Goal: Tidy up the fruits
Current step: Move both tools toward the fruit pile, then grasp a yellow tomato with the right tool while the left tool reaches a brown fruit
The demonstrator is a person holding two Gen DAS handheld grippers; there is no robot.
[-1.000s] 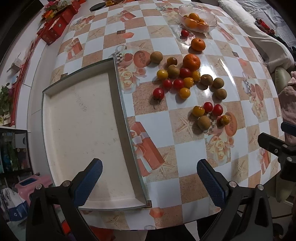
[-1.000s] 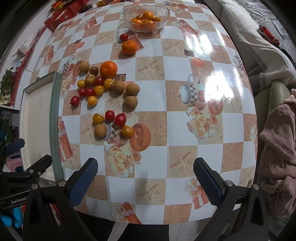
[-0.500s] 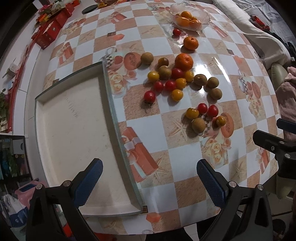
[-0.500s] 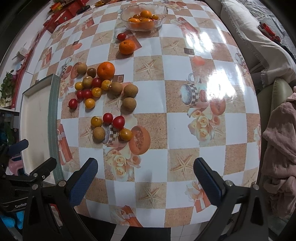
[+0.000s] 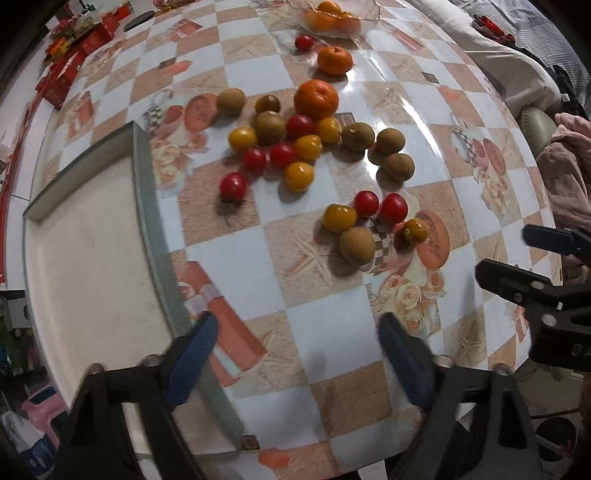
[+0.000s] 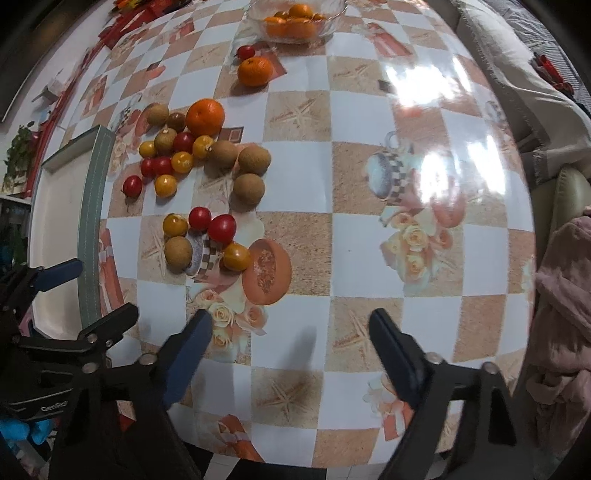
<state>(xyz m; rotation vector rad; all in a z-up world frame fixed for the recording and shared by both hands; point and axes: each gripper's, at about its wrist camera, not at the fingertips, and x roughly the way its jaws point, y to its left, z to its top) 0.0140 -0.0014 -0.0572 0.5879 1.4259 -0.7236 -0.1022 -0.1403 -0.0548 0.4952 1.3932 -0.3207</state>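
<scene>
Fruit lies loose on the shiny checked tablecloth [image 6: 354, 177], in the upper left of the right wrist view: small red tomatoes [image 6: 221, 228], small yellow tomatoes [image 6: 175, 225], round brown fruits [image 6: 249, 188] and a big orange mandarin [image 6: 205, 116]. A clear glass bowl [image 6: 334, 16] with more oranges sits at the top edge. A flat white tray with a green rim [image 5: 155, 236] waits at the left of the left wrist view, with nothing in it.

No fruit is sorted yet, so this looks like the very start, just before the first pick. The left gripper [image 5: 295, 360] and the right gripper [image 6: 290, 350] both point down at bare cloth near the bottom of their views. Their blue jaws are closing, but nothing is between them and they hold nothing.

Next, I think a gripper has to go up the frame to one fruit, maybe the nearest brown one, and close on it gently.

White letters on the black left gripper read "GenRob", then get cut off.
</scene>
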